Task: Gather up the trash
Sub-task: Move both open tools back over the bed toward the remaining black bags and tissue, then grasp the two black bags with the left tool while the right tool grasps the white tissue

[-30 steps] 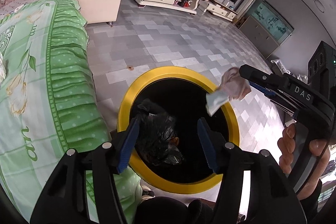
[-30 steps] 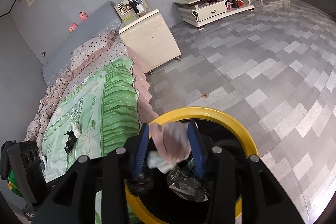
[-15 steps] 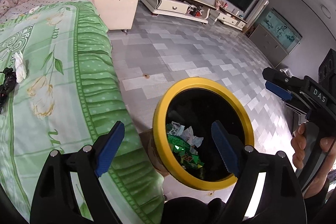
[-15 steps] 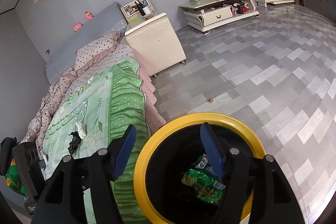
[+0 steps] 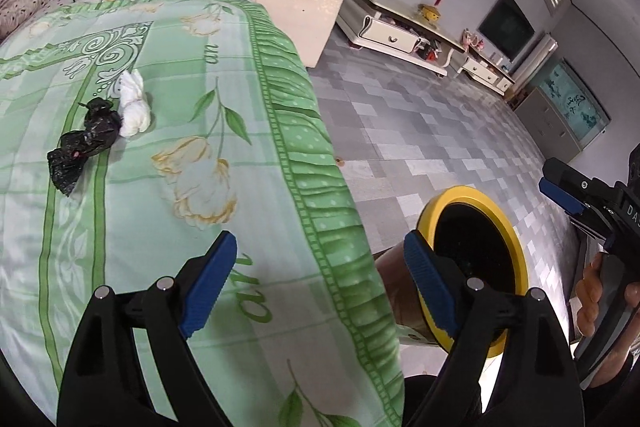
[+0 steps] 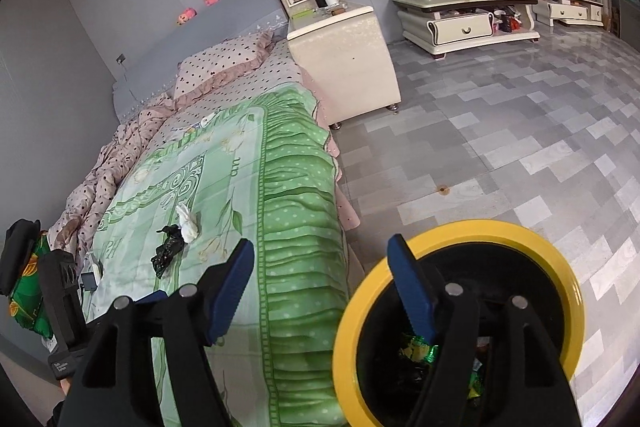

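Black crinkled plastic, a crumpled bag (image 5: 82, 143), lay on the green bedspread (image 5: 168, 211) with a white tissue wad (image 5: 134, 105) touching its upper end. In the left wrist view the bag's long axis ran diagonally, its narrow knotted end pointing up-right toward the tissue and its broader end down-left. The tissue stood lengthwise toward the pillows. Both pieces sat well apart from the yellow-rimmed bin (image 6: 460, 307) on the floor beside the bed.

The left hand-held gripper (image 5: 316, 291) and right hand-held gripper (image 6: 324, 291) had both just been opening, and each stood apart with nothing between its fingers.

Likely risks: thin plastic could slip from a shallow pinch, a grab at the touching pair could drag only 1 piece, and the soft quilt could bunch into the pads.
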Action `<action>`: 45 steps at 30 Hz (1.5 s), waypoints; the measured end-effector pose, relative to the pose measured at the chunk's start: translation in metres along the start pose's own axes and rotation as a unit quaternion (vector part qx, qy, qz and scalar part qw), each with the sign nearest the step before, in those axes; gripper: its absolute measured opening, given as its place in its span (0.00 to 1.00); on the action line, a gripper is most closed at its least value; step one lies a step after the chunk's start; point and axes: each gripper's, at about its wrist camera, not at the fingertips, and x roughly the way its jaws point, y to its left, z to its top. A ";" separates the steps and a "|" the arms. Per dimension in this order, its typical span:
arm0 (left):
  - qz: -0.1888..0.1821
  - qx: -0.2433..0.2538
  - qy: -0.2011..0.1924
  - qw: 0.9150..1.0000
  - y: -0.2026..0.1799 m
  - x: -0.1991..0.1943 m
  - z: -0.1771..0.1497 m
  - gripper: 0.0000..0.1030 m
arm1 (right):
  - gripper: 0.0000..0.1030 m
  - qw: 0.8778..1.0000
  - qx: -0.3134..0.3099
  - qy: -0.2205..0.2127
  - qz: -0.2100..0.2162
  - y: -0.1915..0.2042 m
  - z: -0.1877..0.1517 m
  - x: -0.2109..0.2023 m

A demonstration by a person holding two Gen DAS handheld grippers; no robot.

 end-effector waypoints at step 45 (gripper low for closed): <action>0.109 -0.058 -0.009 0.992 0.256 0.056 0.064 0.77 | 0.64 0.970 -0.063 0.200 0.127 0.242 0.018 0.322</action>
